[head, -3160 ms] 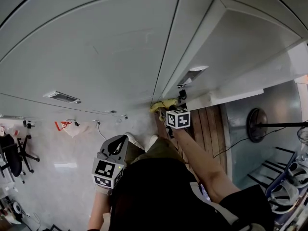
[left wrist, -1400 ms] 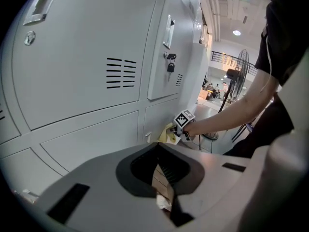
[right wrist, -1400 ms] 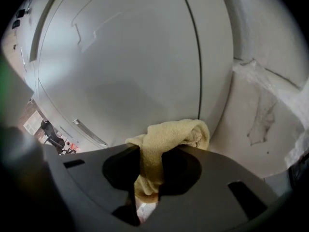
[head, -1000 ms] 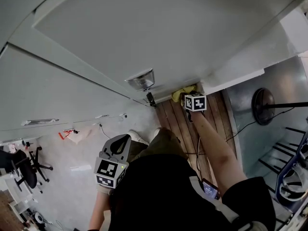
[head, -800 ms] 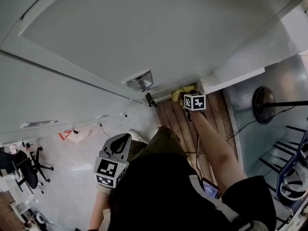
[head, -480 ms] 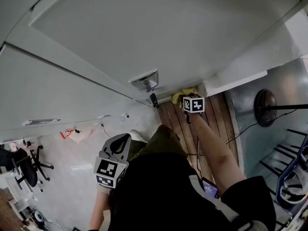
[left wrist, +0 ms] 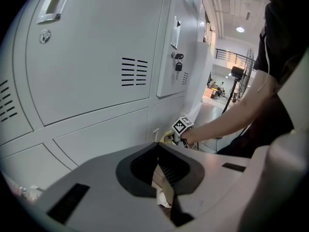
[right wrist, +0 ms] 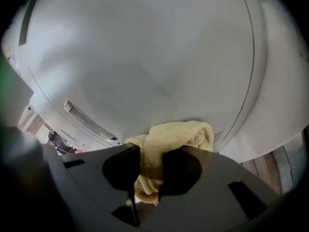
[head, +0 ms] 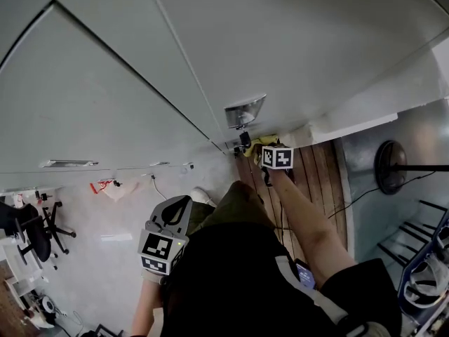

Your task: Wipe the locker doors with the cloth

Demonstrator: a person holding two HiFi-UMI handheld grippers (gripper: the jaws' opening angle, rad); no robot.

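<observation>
One soft, probably light cloth [right wrist: 171, 137], best held mid-bunch, is clamped between the fingers of the right gripper [right wrist: 148, 170], pressed low on the locker door [right wrist: 145, 57]. The left gripper [left wrist: 163, 178] has its fingers together, empty.

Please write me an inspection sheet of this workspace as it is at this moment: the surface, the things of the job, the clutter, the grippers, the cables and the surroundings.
Surface: locker door, pale grey, no marks seen.
Job's things: yellow cloth, bunched, against the lower part of the door.
Clutter: red and white litter on the floor by the lockers.
Grippers: right gripper, fingers shut on the cloth; left gripper, fingers together, nothing held, at the person's side.
Cables: thin dark cable across the wooden floor.
Surroundings: padlock hanging on a door; fan stand; office chair.
</observation>
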